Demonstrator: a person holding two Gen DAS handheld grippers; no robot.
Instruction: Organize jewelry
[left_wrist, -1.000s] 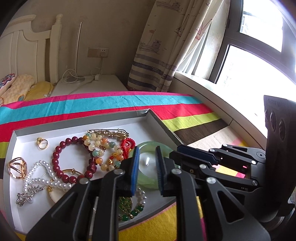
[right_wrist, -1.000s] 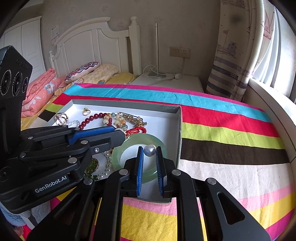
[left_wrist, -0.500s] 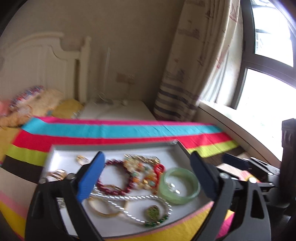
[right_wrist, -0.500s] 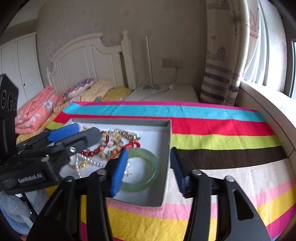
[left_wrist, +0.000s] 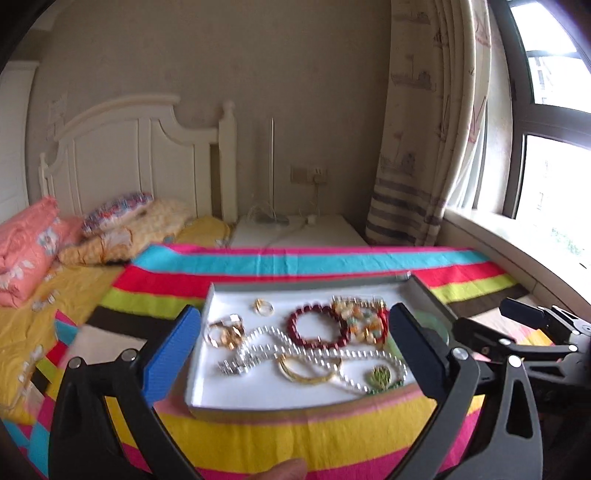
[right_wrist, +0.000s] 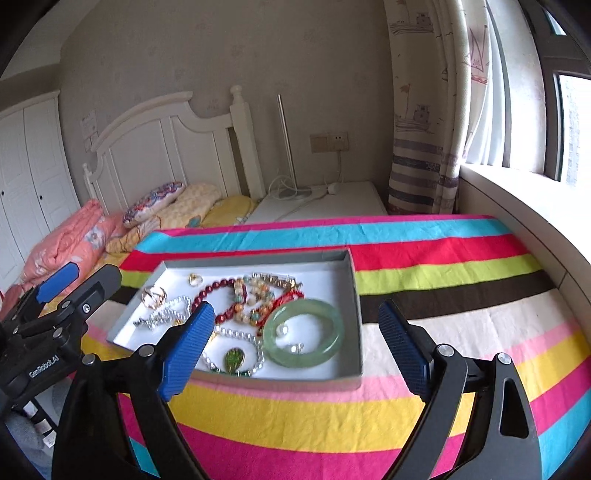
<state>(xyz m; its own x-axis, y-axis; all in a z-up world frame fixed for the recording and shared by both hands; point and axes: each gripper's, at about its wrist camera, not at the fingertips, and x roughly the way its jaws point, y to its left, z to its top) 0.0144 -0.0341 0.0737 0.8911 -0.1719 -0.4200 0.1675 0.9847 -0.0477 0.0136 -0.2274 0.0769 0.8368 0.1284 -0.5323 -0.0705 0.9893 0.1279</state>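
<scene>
left wrist view: left gripper (left_wrist: 293, 347) above the near edge of the tray (left_wrist: 236, 400), jaws spread wide, nothing between them. jewelry in the tray on the striped cloth (left_wrist: 295, 432): pearl necklace (left_wrist: 314, 350), red bead bracelet (left_wrist: 317, 328), gold rings (left_wrist: 225, 332).

right wrist view: right gripper (right_wrist: 295, 343) with jaws opening, gripping nothing. green bangle (right_wrist: 304, 332) flat in the tray's right near corner, beside the red beads. left gripper at far left.

Jewelry (right_wrist: 258, 306) heaped flat in tray (right_wrist: 352, 291)
</scene>
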